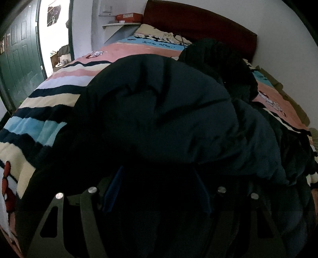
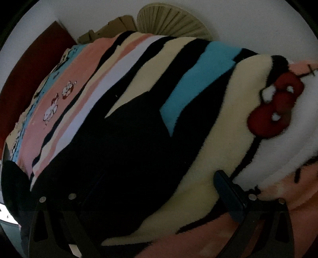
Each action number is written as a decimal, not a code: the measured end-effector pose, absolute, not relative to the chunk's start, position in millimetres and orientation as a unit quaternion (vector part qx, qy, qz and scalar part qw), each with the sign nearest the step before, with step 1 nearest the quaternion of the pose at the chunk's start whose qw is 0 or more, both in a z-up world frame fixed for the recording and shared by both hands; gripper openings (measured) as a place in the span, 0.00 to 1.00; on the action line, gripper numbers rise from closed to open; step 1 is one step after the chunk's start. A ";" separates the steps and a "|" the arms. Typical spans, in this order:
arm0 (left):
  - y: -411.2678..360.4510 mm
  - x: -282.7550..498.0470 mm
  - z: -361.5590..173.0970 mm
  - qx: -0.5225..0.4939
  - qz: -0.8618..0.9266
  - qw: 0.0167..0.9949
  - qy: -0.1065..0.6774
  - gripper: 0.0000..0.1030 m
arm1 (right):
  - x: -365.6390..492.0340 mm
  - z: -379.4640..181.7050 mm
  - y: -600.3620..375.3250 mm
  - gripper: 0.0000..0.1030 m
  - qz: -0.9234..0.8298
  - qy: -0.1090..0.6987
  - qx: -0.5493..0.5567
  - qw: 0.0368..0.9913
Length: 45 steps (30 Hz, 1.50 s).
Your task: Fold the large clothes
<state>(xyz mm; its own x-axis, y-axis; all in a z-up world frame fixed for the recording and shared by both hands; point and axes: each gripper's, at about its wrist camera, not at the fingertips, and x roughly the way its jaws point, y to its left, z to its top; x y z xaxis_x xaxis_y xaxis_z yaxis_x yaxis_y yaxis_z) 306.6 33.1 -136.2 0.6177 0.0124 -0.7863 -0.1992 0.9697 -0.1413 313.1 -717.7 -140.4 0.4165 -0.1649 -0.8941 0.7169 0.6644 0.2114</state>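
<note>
A large dark navy padded jacket (image 1: 169, 119) lies bunched on a bed with a striped blanket (image 1: 49, 95). My left gripper (image 1: 158, 172) points down at the jacket's near edge. Its blue-padded fingers (image 1: 112, 192) stand wide apart over dark cloth, and I see no pinch. In the right wrist view, my right gripper (image 2: 157, 178) hovers over the striped blanket (image 2: 208, 95), with its jaws wide and nothing held. Its right finger (image 2: 228, 194) shows against cream pile, and the left one is lost against a black stretch of cloth (image 2: 119, 158), probably the jacket's edge.
A second black garment (image 1: 218, 59) is heaped toward the dark red headboard (image 1: 198, 21). A green door (image 1: 19, 59) stands open at the left beside a wall shelf holding an orange box (image 1: 129, 16). A beige fan-shaped object (image 2: 173, 21) and cardboard (image 2: 119, 23) sit past the bed's far edge.
</note>
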 end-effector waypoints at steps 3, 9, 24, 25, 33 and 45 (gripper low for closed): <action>32.9 306.3 -136.4 -0.107 0.060 0.893 0.433 0.65 | 324.6 -143.8 -706.9 0.56 -0.242 0.473 0.288 0.796; 34.3 308.0 -137.9 -0.109 0.059 0.892 0.434 0.65 | 325.0 -115.8 -680.1 0.22 -0.216 0.464 0.242 0.824; 40.2 300.2 -106.9 -0.104 0.044 0.900 0.420 0.64 | 284.8 61.4 -525.3 0.20 -0.061 0.331 0.151 0.930; 43.2 296.9 -100.6 -0.109 0.037 0.901 0.418 0.64 | 284.1 72.6 -507.7 0.19 -0.049 0.326 0.141 0.933; 80.4 259.7 -50.4 -0.107 0.020 0.917 0.385 0.64 | 276.5 126.3 -373.3 0.19 0.044 0.301 0.088 0.949; 162.6 220.6 -34.7 -0.139 0.029 0.924 0.356 0.64 | 288.9 85.3 -169.7 0.19 0.130 0.358 0.004 0.925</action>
<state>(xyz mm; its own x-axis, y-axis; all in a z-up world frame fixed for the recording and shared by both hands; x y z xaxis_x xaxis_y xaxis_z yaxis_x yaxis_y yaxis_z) 220.6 162.6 -34.7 0.7444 -0.0459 -0.6661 -0.1521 0.9597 -0.2362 288.9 -169.7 85.3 0.7099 0.2428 -0.6611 -0.2369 0.9663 0.1005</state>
